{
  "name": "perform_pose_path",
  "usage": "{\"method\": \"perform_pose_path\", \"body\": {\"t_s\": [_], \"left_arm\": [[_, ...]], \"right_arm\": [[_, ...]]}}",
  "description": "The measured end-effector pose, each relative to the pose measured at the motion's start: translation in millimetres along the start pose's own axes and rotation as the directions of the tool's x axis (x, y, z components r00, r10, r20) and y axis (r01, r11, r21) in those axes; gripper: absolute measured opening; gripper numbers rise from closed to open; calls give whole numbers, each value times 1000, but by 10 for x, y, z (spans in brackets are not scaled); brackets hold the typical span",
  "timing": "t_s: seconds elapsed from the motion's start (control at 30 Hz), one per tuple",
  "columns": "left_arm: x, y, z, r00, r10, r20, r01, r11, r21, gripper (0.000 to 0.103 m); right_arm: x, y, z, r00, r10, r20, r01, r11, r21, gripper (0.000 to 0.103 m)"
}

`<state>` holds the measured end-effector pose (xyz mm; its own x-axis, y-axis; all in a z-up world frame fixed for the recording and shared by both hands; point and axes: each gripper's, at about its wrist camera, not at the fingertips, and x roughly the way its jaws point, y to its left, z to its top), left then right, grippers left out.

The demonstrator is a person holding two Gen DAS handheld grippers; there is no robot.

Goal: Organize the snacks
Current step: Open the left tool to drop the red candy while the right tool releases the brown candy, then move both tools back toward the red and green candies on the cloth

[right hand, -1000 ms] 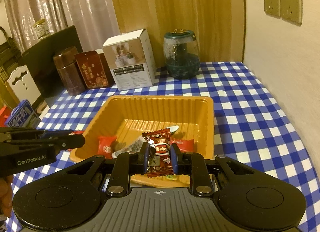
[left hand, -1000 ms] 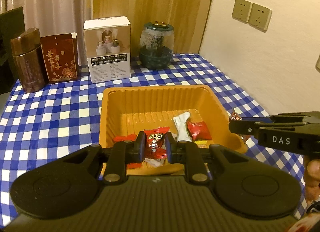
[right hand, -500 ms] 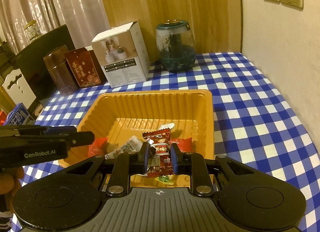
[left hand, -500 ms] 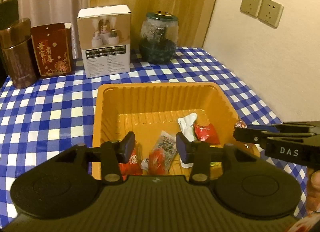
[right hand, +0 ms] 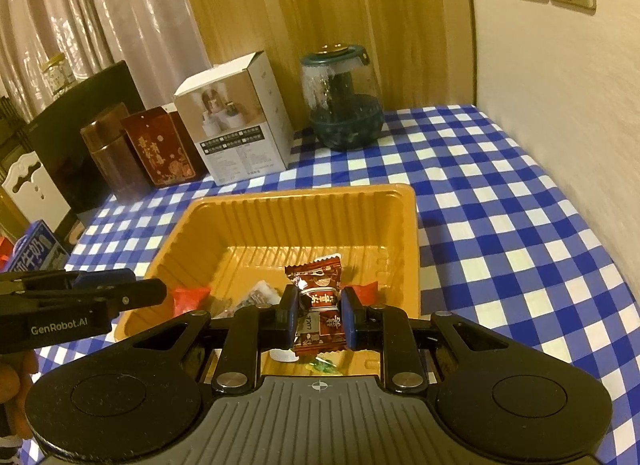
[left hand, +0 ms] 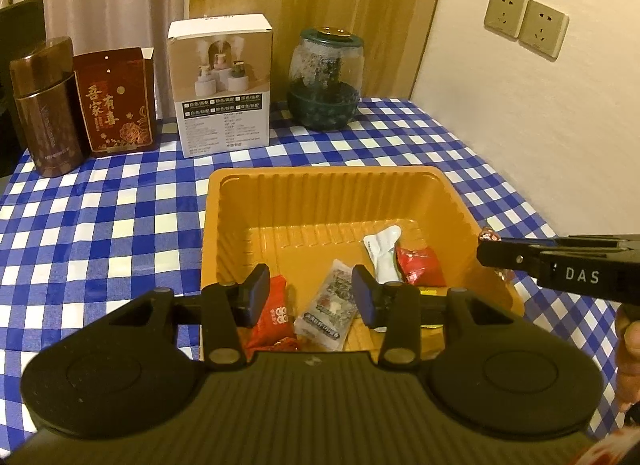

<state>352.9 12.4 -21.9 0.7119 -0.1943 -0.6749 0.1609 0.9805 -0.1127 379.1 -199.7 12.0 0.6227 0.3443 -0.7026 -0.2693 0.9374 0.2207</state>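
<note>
Over the orange tray (left hand: 456,201), the left gripper (left hand: 306,297) hangs open and empty, its jaws just parted, while the right gripper (right hand: 319,315) pinches a brown candy (right hand: 320,297), likely dropped next.

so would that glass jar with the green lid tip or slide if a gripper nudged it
The glass jar looks squat with a wide dark base, so it would probably slide rather than tip. It seems heavy for its size, and being glass it may be fragile. The checked tablecloth might drag and bunch.
</note>
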Motion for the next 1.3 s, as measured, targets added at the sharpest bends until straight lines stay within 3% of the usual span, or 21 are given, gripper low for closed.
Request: {"method": "perform_pose_path", "body": {"t_s": [0.27, 0.33, 0.37, 0.47, 0.9, 1.3], "left_arm": [[-18, -24, -5, 1000, -6, 5, 6, 1000, 5, 41], [-18, -24, -12, 1000, 0, 5, 0, 1000, 6, 46], [-19, -26, -15, 1000, 5, 5, -6, 1000, 7, 50], [-25, -20, -31, 1000, 6, 3, -6, 1000, 8, 51], [-160, -68, -113, 1000, -3, -1, 3, 1000, 6, 55], [-583, -223, -332, 1000, 4, 5, -4, 1000, -16, 63]], "right_arm": [[14, 4, -1, 1000, 5, 3, -5, 1000, 11, 23], [19, -10, -6, 1000, 25, 11, -25, 999, 21, 23], [27, -20, -7, 999, 34, 10, -34, 999, 29, 27], [7, -63, -32, 999, 44, 30, -46, 997, 60, 59], [-176, -218, -206, 1000, -14, 13, 12, 990, 138, 59], [-573, -29, -382, 1000, -25, -5, 25, 989, 144, 59]]}}
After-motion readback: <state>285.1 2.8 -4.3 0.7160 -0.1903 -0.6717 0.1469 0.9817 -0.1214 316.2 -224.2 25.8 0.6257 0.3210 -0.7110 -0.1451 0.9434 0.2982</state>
